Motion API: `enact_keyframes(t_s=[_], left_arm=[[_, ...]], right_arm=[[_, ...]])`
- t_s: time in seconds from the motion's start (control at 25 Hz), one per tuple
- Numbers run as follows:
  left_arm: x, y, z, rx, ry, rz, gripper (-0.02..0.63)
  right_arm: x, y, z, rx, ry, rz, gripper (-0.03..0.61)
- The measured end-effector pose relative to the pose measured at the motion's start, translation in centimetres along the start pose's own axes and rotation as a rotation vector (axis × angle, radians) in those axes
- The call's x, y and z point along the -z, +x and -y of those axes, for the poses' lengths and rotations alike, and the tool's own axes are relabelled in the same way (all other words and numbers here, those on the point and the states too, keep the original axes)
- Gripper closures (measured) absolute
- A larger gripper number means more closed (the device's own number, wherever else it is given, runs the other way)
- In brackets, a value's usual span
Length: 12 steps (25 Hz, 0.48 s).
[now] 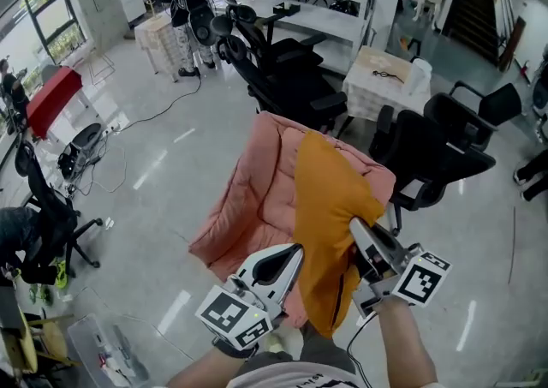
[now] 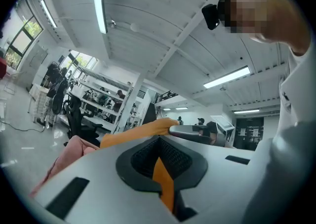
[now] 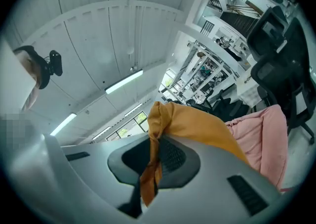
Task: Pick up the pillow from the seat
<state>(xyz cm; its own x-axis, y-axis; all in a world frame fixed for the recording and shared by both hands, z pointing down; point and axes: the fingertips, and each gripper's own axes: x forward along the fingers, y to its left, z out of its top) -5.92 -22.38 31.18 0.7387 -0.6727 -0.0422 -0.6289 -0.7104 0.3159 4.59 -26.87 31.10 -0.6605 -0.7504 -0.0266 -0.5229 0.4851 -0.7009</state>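
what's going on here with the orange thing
A person holds a two-jaw tool in each hand. The left tool and the right tool are both shut on the soft orange fabric pillow, each pinching its cloth on one side. The pillow hangs between them over the pink quilted seat, so the pickup looks about done.

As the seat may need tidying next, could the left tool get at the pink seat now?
Probably not: the left tool is shut on the orange pillow, held above the pink seat, so it is occupied.
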Motion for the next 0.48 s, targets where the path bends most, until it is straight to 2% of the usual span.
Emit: enact_keyframes(t_s=[0.24, 0.48], left_arm=[[-3.6, -1.4, 3.3, 0.047, 0.036, 0.022, 0.603], [-6.1, -4.6, 6.2, 0.055, 0.054, 0.031, 0.603]], right_arm=[[-2.8, -2.8, -6.2, -0.049, -0.052, 0.052, 0.545], [-2.4, -5.0, -11.2, -0.085, -0.046, 0.05, 0.545]])
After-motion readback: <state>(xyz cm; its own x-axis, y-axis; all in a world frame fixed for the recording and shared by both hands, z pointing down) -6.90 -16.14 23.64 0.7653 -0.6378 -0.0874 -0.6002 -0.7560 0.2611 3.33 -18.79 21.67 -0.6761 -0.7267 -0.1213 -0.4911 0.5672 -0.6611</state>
